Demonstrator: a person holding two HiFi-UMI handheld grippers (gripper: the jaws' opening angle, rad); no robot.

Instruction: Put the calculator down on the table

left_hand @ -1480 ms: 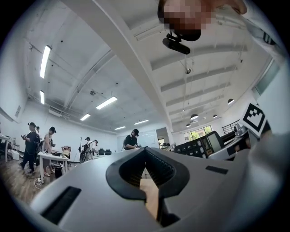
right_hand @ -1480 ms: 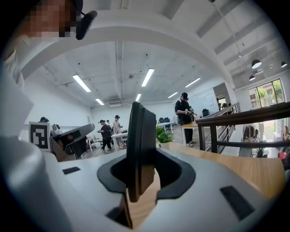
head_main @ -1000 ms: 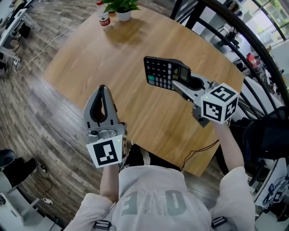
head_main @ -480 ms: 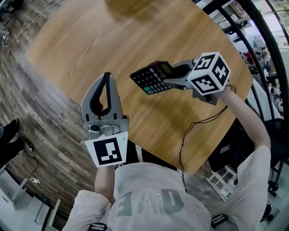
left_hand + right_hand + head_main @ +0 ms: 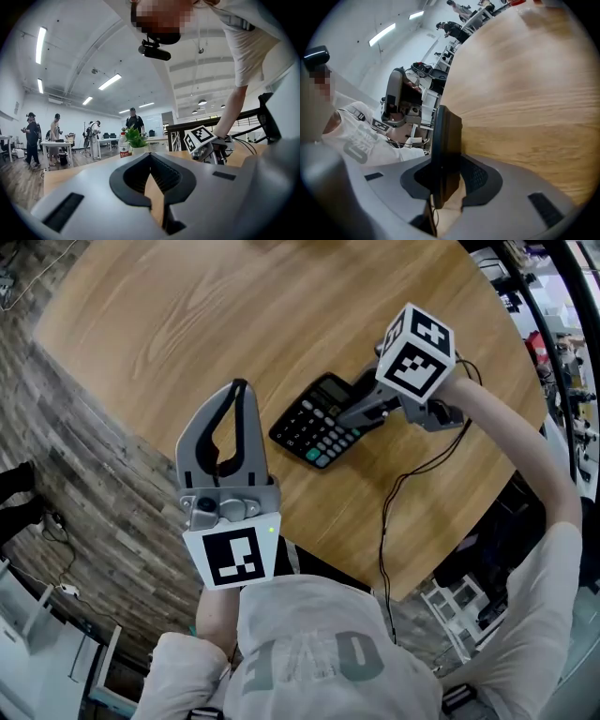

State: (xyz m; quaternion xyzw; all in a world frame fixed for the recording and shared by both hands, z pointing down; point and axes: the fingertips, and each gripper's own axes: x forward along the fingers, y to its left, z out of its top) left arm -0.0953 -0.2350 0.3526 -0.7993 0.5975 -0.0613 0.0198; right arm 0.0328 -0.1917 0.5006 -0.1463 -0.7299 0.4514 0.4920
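Observation:
A black calculator (image 5: pixel 314 432) with grey and teal keys lies keys-up, low over the round wooden table (image 5: pixel 187 315); I cannot tell whether it touches the wood. My right gripper (image 5: pixel 364 412) is shut on its display end and slants down at the table. In the right gripper view the calculator (image 5: pixel 446 140) stands edge-on between the jaws. My left gripper (image 5: pixel 238 392) hovers at the table's near edge, left of the calculator. It is shut with nothing in it. In the left gripper view the left gripper (image 5: pixel 151 159) points level across the tabletop.
A black cable (image 5: pixel 392 512) runs from the right gripper over the table's near edge. A potted plant (image 5: pixel 136 139) and a bottle (image 5: pixel 123 144) stand at the far side. Plank floor (image 5: pixel 84 474) lies left of the table, a dark railing (image 5: pixel 548 306) to the right. People stand far off.
The right gripper has come down with the calculator from up in the air to just over the tabletop, tipping downward. The left gripper has sunk a little towards the table's edge.

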